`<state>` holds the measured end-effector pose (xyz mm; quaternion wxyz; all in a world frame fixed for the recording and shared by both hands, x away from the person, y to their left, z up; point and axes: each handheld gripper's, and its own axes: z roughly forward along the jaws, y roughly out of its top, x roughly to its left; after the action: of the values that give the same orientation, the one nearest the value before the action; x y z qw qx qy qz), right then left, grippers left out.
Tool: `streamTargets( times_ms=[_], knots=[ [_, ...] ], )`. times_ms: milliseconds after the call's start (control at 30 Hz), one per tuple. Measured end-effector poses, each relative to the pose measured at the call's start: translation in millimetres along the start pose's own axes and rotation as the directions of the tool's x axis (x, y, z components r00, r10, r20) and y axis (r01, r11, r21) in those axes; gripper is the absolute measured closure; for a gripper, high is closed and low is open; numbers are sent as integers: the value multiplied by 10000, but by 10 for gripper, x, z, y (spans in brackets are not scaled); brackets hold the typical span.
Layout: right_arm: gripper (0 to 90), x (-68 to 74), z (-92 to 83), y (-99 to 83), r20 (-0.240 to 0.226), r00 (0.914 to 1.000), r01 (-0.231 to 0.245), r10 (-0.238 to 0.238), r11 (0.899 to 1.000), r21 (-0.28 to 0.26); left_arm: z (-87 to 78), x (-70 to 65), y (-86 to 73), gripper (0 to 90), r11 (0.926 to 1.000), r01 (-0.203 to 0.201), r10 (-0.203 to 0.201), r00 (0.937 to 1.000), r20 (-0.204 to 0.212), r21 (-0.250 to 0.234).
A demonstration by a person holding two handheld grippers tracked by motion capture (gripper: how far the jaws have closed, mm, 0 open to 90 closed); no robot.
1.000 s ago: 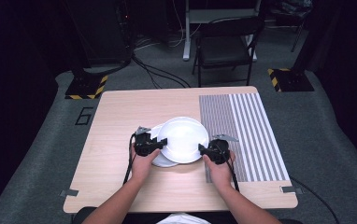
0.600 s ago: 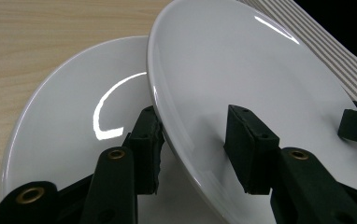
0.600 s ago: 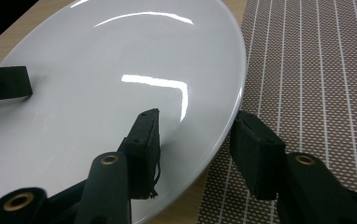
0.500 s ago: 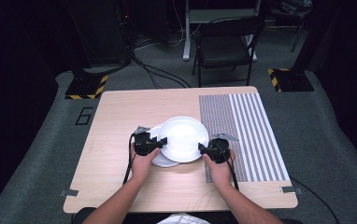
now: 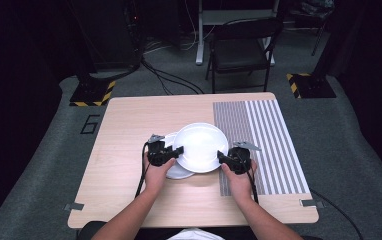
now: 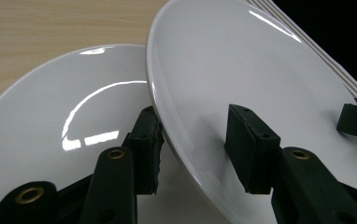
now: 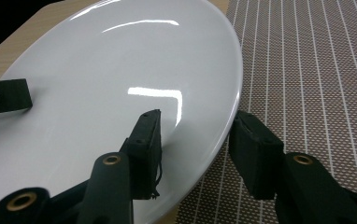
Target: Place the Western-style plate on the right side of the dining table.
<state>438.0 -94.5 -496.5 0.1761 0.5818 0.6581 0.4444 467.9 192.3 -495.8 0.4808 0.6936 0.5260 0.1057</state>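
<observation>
Plate (image 5: 199, 147), white and round, sits over the middle of the table (image 5: 129, 120), held between both grippers by opposite edges. Its right edge reaches the striped mat (image 5: 269, 135); its left edge overlaps a second plate (image 5: 178, 171) lying flat on the wood beneath it.

Left gripper (image 5: 175, 153) grips the top plate's left rim. In the left gripper view the rim passes between the two black jaws, one pad under the plate (image 6: 204, 74), the other on its upper face, both pressing on it. The top plate is tilted in that view, its rim lifted clear above the lower plate (image 6: 64, 121), which shows glossy and level behind and left of it.

Right gripper (image 5: 223, 158) grips the plate's right rim. In the right gripper view one pad lies on the plate's upper face (image 7: 120, 79) and the other sits beneath the edge, over the mat (image 7: 307, 74). These jaws have just been closing, with the plate's rim between them. The far jaw of the left gripper shows as a black block at the plate's opposite edge.

Both hands come in from the near side of the plate, left hand (image 5: 155, 175) over bare wood, right hand (image 5: 239, 182) at the mat's left border. A cable trails back from each gripper along the forearm.

A dark chair (image 5: 241, 47) stands on the floor beyond the plate, well apart from the table's far edge.
</observation>
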Motion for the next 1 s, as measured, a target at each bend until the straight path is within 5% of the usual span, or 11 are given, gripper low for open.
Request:
streamTargets(
  times_ms=[1000],
  knots=[
    [558,-165,-122,87,165,9983,-557,565,9975,-428,161,-178,187,564,9999,-146,147,9997,214,-65]
  ],
)
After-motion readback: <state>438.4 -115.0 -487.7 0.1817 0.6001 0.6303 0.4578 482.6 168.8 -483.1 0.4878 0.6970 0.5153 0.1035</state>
